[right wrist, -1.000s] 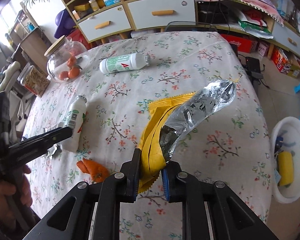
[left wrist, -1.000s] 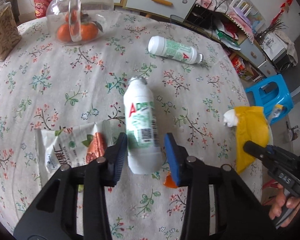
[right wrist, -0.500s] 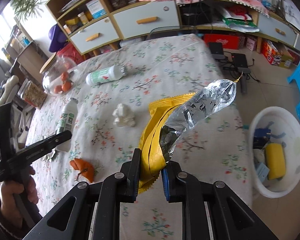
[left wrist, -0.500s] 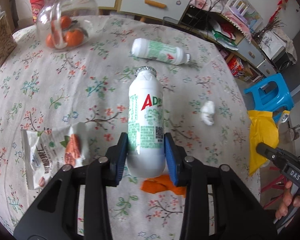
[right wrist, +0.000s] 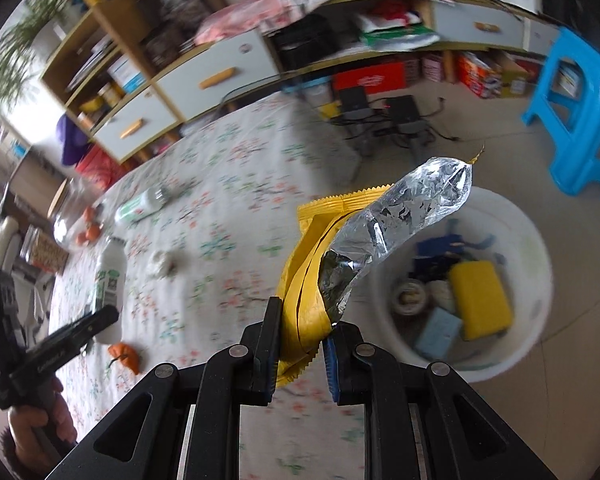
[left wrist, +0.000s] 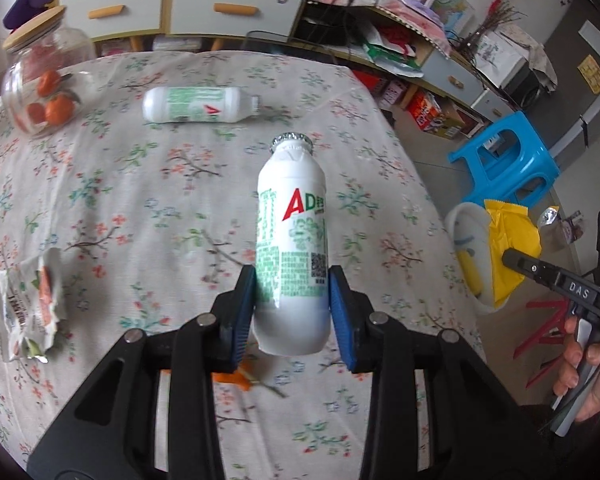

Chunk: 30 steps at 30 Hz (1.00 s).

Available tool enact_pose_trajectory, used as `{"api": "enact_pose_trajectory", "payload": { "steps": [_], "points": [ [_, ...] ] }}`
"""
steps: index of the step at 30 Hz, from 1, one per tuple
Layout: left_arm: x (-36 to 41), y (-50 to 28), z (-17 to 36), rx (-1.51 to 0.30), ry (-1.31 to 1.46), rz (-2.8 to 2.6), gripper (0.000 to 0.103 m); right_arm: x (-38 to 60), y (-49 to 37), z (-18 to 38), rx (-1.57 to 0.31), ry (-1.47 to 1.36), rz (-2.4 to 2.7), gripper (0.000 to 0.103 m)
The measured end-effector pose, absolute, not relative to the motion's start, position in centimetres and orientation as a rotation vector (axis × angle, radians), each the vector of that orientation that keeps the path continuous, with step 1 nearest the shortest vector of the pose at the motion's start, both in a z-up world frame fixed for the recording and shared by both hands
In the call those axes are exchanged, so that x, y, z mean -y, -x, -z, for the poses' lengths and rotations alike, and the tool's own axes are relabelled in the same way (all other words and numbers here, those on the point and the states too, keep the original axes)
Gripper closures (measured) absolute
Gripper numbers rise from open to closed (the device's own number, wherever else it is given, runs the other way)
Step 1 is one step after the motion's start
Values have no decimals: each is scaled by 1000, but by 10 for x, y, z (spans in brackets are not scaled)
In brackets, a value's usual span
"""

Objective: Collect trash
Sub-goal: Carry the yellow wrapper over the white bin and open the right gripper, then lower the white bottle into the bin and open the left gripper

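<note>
1. Bin [right wrist: 540, 264] on the floor already holds some trash.
2. My right gripper [right wrist: 300, 336] is clamped on a yellow wrapper [right wrist: 304, 280] beside it.
3. My left gripper [left wrist: 292, 308] is clamped on a milk bottle [left wrist: 292, 240] above the worktop [left wrist: 140, 208].
4. Second bottle [left wrist: 198, 105], snack packet [left wrist: 28, 312], orange peel [right wrist: 126, 356] and tissue wad [right wrist: 162, 265] remain.

Bin [right wrist: 538, 264] mouth open beyond table edge [right wrist: 300, 400]; blue stool [right wrist: 580, 120] stands behind.
</note>
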<state>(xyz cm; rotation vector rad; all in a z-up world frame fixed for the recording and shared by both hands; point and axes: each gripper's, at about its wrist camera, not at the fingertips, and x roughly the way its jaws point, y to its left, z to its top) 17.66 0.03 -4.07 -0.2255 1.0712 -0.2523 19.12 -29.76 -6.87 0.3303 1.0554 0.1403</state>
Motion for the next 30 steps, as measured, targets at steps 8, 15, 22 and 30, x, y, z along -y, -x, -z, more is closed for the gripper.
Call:
{"api": "enact_pose_trajectory", "payload": {
  "steps": [8,15,22,30],
  "points": [
    [55,-179,39,-1084,161,329,65,360,-190,78,-1060,-360,6,80],
    [97,-185,41,-1113,134,397,65,396,-183,83,-1056,-405,82,46],
    [148,-192,44,-1126,99,463,65,423,-163,79,-1022,-407,116,41],
    [204,-195,54,-1153,66,542,65,456,-143,81,-1019,-432,160,40]
  ]
}}
